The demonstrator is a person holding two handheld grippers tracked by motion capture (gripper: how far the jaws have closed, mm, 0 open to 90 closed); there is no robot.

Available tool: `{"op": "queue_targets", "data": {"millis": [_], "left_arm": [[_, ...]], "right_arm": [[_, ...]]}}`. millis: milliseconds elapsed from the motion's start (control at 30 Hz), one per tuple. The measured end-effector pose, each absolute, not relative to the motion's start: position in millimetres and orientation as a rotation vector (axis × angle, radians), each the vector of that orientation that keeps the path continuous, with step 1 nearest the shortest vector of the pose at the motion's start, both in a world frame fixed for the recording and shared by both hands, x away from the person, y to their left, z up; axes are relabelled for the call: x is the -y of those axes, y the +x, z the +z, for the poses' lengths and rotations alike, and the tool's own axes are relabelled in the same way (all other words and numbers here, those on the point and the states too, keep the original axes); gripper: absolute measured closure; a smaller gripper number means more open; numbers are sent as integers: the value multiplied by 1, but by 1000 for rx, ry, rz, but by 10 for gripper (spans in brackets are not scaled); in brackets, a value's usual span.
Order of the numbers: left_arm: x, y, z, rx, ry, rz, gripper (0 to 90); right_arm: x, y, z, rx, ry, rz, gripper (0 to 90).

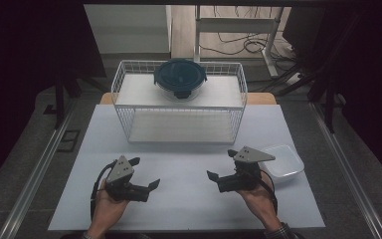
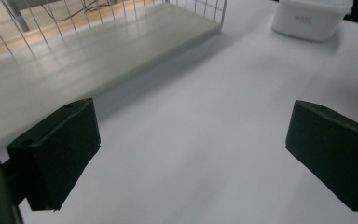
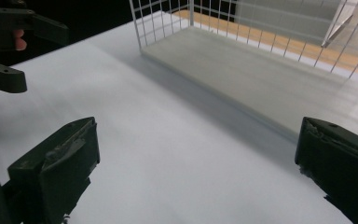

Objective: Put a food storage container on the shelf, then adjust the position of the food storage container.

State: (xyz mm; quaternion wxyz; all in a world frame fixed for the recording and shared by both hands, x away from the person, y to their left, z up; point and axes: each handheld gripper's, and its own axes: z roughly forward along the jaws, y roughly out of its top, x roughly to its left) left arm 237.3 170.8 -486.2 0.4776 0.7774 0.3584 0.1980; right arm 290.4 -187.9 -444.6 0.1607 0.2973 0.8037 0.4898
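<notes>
Grippers are held low over the near part of the white table [image 1: 189, 199], well apart. At the left, the left gripper [image 1: 146, 174] is seen with jaws spread wide, nothing between them. Farther off, a wire rack [image 1: 179, 102] carries a dark-lidded container [image 1: 180, 78]. The right gripper [image 1: 222, 165] is likewise released and empty, just beside a white plastic box [image 1: 284, 160] at the right.

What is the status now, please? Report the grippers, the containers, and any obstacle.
Left gripper open, right gripper open, both empty. White container beside right gripper, untouched. Lidded bowl on wire shelf. Table between grippers bare.
</notes>
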Motion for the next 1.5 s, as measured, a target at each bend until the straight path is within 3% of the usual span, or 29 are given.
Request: {"op": "queue_targets", "data": {"millis": [467, 1100, 1200, 1367, 1500], "left_arm": [[-184, 217, -516, -931, 1949, 554, 19], [-186, 220, -521, -938, 1953, 535, 15], [-186, 221, -522, -941, 1954, 531, 16], [-187, 221, -521, -940, 1952, 532, 19], [-186, 221, -522, -943, 1957, 526, 20]], "right_arm": [[188, 271, -494, -2377, 821, 1305, 0], [208, 284, -477, -2314, 987, 1224, 2], [216, 288, -470, -2297, 1055, 1227, 123], [233, 294, -459, -2259, 1094, 1181, 438], [250, 303, -453, -2244, 1108, 1125, 635]]}}
